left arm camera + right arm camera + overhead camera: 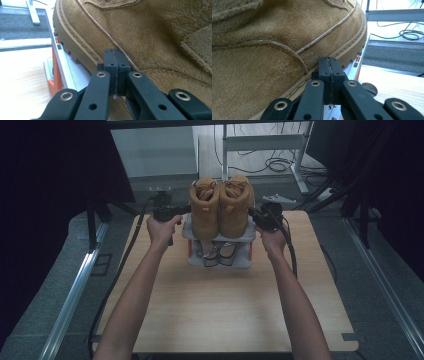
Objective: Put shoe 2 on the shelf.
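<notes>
Both hand-held grippers, left [176, 213] and right [256, 215], are clenched empty against the tan boots [221, 206] atop the shoe rack [220, 236] near the table's [225, 305] far edge, so push evenly from both sides.

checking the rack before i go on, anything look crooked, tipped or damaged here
Nothing stands out. The two tan boots stand upright side by side on the top shelf of the small rack, and the sandals lie on the shelf below.

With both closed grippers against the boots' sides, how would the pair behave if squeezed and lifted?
The tan boots look stiff-soled with thick ridged rubber, so probably heavy. Suede sides may dent yet grip. Standing tall on the small rack, they could tip.
</notes>
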Tool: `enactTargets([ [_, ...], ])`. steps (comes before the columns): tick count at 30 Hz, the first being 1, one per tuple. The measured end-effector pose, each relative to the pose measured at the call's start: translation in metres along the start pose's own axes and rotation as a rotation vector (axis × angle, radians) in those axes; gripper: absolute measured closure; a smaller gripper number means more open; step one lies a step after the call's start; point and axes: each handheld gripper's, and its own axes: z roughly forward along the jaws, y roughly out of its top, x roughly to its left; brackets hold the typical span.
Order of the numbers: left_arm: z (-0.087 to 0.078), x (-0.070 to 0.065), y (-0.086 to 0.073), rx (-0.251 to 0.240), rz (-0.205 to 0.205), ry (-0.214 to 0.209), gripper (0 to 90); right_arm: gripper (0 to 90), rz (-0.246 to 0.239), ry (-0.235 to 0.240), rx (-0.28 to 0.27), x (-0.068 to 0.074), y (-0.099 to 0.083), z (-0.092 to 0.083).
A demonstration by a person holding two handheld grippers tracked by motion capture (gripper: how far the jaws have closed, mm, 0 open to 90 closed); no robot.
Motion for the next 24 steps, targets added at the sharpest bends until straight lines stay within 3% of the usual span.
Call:
enactTargets([
  [8,0.000,0.000,-0.001,-0.006,0.010,0.005,90.0,89.8,0.001,-0.005,-0.009,0.001,-0.001,0.000],
  [13,-0.004,0.002,-0.005,-0.031,0.029,0.005,89.9,89.5,0.006,0.022,0.014,-0.001,-0.004,-0.004],
  [16,-0.008,0.007,-0.006,-0.044,0.014,-0.006,89.9,89.4,0.028,0.022,-0.004,-0.004,-0.009,-0.011],
  [24,-0.025,0.012,-0.011,-0.074,0.019,-0.015,89.5,88.9,0.074,0.090,-0.067,-0.014,-0.015,-0.035],
])
